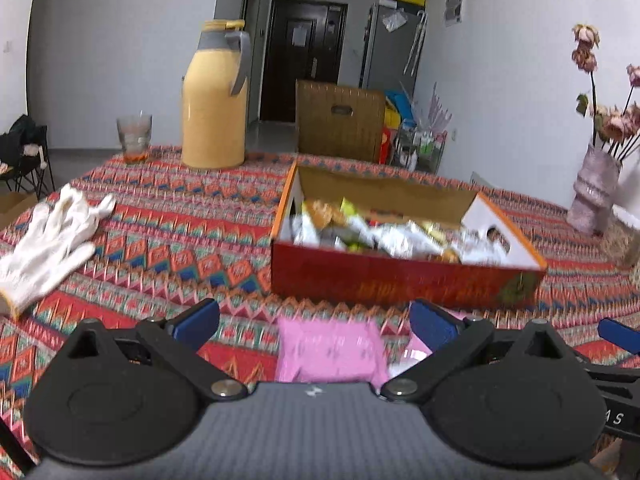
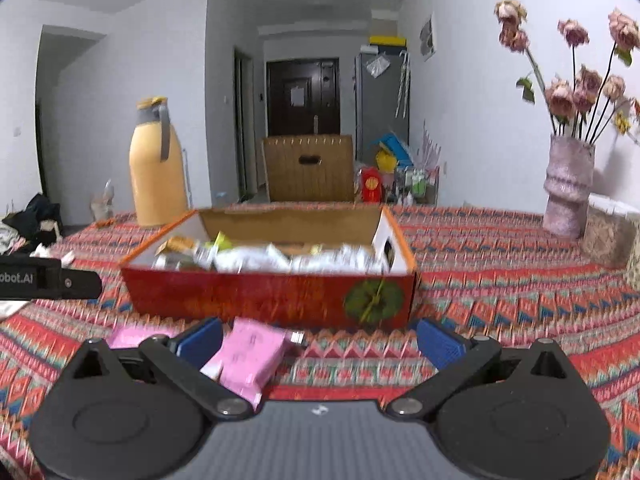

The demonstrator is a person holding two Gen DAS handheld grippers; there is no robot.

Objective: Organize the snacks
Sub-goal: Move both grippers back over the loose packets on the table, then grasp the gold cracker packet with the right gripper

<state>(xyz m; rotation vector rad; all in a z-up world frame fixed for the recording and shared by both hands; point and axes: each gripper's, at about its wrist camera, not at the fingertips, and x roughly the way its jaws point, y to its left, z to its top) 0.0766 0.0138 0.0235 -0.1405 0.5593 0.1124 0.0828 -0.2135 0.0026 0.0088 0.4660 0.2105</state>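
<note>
Two handheld grippers hover low over a table draped in a red patterned cloth, each with its blue-padded fingers spread wide and nothing between them. One open red cardboard box sits just ahead of both, holding a heap of snack packets too blurred to count.

Two pink packets lie on the cloth short of the box. In the left wrist view, one pink packet rests squarely in the gap of the left gripper, near the fingers but untouched; a sliver of the second shows behind the right-hand pad. In the right wrist view, the second pink packet lies tilted just inside the left finger of the right gripper — contact cannot be made out.

Elsewhere on the table: one yellow thermos jug, one drinking glass, one vase of dried roses and a pile of white cotton gloves — their number unclear.
</note>
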